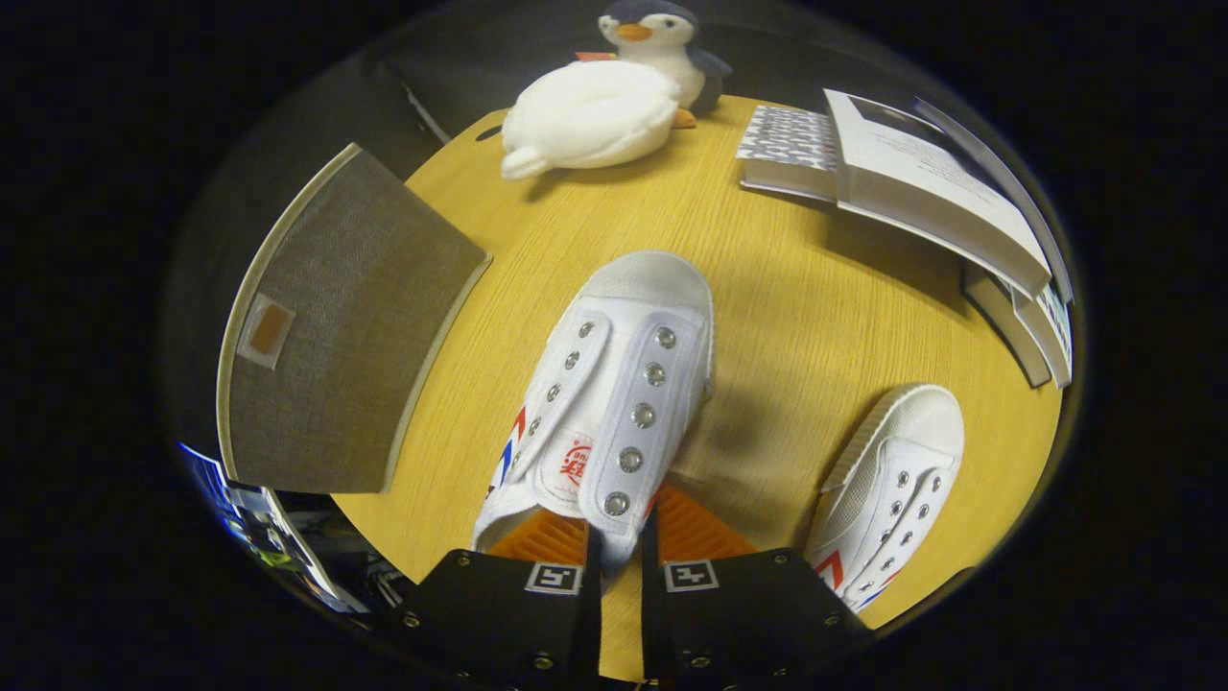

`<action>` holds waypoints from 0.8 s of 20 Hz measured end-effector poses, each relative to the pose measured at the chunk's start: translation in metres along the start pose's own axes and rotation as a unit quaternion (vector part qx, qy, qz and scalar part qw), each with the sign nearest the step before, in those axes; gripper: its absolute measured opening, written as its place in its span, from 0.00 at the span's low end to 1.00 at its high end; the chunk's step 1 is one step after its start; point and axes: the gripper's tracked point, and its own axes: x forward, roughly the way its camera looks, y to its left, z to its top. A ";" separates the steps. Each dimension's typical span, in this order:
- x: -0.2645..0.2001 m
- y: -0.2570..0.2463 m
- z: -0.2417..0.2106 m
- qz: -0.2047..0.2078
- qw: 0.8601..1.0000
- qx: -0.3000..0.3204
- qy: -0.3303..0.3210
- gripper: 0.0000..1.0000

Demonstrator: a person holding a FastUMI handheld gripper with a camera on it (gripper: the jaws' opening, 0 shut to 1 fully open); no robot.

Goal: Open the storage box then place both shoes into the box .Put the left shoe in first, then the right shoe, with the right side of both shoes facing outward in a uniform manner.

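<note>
Claw (621, 547) clamped on white shoe (614, 384), second shoe (887, 489) nearby on table (787, 317), storage box (336, 326) beside.

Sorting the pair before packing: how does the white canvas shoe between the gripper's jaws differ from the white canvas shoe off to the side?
The white canvas shoe in the jaws is gripped at its eyelet flap by the gripper, seemingly lifted; the white canvas shoe off to the side lies free on the round wooden table. The held one points straight ahead; the other angles away. Both are unlaced, with metal eyelets and red-blue stripes.
</note>
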 end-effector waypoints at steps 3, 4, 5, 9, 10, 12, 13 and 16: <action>-0.004 -0.001 -0.003 0.009 0.999 0.044 0.014 0.08; -0.008 -0.001 -0.006 0.011 0.999 0.039 0.016 0.08; -0.015 0.001 -0.007 0.014 0.999 0.036 0.017 0.08; -0.048 0.023 -0.004 0.052 0.998 0.043 0.009 0.08; -0.057 0.031 -0.002 0.062 0.997 0.043 0.006 0.08; -0.078 0.049 0.006 0.084 0.995 0.046 -0.002 0.08; -0.090 0.060 0.011 0.096 0.994 0.049 -0.007 0.08; -0.123 0.090 0.028 0.125 0.991 0.042 -0.021 0.07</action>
